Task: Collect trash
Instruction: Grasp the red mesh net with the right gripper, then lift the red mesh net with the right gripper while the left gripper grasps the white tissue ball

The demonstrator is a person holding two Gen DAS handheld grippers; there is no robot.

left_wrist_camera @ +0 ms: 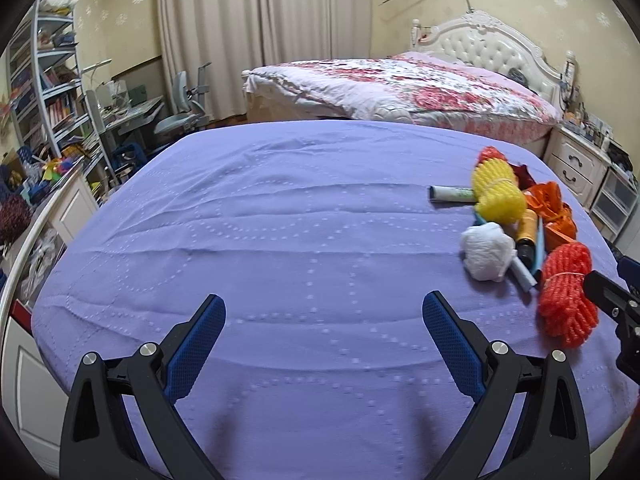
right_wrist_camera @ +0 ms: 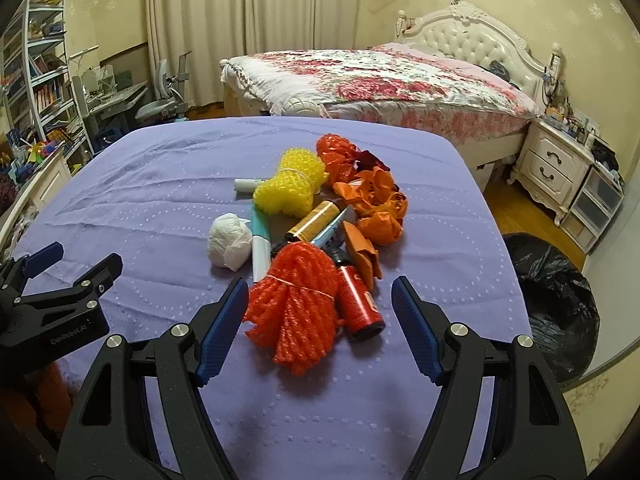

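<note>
A pile of trash lies on the purple cloth (right_wrist_camera: 140, 208): a red foam net (right_wrist_camera: 296, 312), a yellow foam net (right_wrist_camera: 290, 188), a white paper ball (right_wrist_camera: 230, 246), orange plastic bags (right_wrist_camera: 376, 204), a red can (right_wrist_camera: 358, 304), a yellow-and-black can (right_wrist_camera: 316, 220) and a teal-and-white tube (right_wrist_camera: 260, 252). My right gripper (right_wrist_camera: 320, 281) is open, its fingers either side of the red net and red can, not pressing on them. My left gripper (left_wrist_camera: 325, 298) is open over bare cloth, left of the pile. From there I see the red net (left_wrist_camera: 566, 292) and the paper ball (left_wrist_camera: 486, 252).
A black trash bag (right_wrist_camera: 556, 300) stands open on the floor right of the purple surface. Behind are a bed with a floral quilt (right_wrist_camera: 380, 80) and a white nightstand (right_wrist_camera: 552, 168). A bookshelf (left_wrist_camera: 48, 80), desk and chair crowd the left.
</note>
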